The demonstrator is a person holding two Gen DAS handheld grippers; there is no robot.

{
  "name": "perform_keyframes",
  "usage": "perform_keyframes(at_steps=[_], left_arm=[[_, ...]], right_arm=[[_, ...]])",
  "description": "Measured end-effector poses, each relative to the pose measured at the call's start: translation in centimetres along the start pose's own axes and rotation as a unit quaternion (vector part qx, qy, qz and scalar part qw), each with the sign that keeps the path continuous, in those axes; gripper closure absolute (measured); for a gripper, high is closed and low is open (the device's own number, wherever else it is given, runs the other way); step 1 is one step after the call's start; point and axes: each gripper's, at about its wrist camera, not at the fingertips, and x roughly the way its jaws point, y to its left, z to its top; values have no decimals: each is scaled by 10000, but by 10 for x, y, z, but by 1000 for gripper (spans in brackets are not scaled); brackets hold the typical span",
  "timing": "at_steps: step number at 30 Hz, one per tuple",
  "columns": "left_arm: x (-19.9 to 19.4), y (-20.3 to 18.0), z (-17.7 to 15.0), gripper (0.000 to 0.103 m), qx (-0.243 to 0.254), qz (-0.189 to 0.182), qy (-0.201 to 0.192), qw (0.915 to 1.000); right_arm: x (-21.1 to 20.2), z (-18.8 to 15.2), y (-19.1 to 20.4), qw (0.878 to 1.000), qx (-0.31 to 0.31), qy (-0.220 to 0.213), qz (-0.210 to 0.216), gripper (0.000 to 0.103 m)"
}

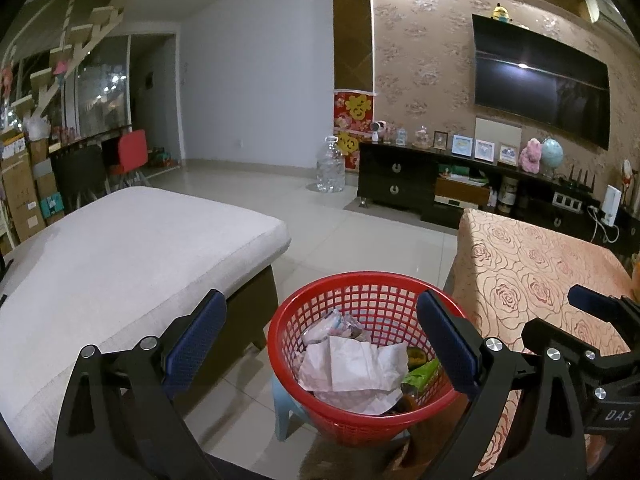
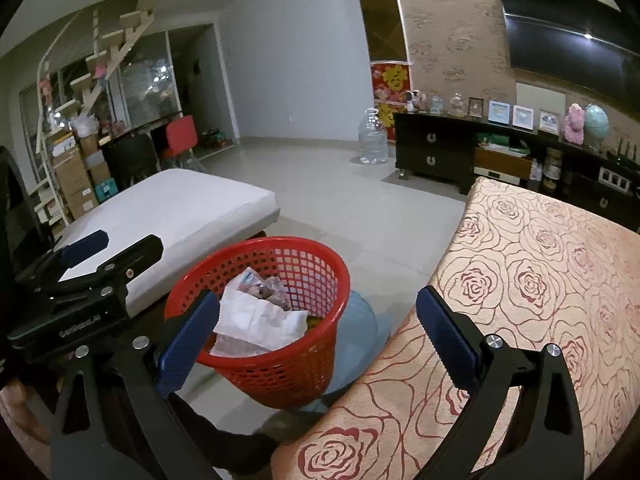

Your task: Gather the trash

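- Living room with pale floor tiles (image 1: pixel 360 232), patterned wallpaper, a dark television (image 1: pixel 540 92) on the wall above a long black cabinet (image 1: pixel 396 184).
- Large clear water bottle (image 1: pixel 330 168) on the floor, just beside the cabinet's left end.
- White cushioned bench (image 1: pixel 120 256) on the left; table under a rose-patterned cloth (image 2: pixel 540 280) on the right.
- Red plastic basket (image 1: pixel 360 420) between bench and table, close to the table's near left corner, standing on a pale blue stool (image 1: pixel 286 404).
- In the basket: crumpled white paper (image 1: pixel 352 372) on top, a printed wrapper (image 1: pixel 340 326) toward the far wall, a green wrapper (image 1: pixel 420 374) at the right wall.
- Left gripper (image 1: pixel 322 346) held above the basket, blue pads (image 1: pixel 196 340) wide apart, nothing between them.
- Right gripper (image 2: pixel 318 338) over the table's left edge, its pads (image 2: pixel 448 336) likewise spread apart and holding nothing; the basket just off its left finger.
- Each gripper visible in the other's view, side by side and apart.
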Motion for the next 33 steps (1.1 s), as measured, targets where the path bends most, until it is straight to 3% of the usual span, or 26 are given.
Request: perform_keyframes(at_steps=[33], left_arm=[[5,-5,-4,10,24,25,13,10000]], right_arm=[[1,-5,-5,9999,54,91,27,7]])
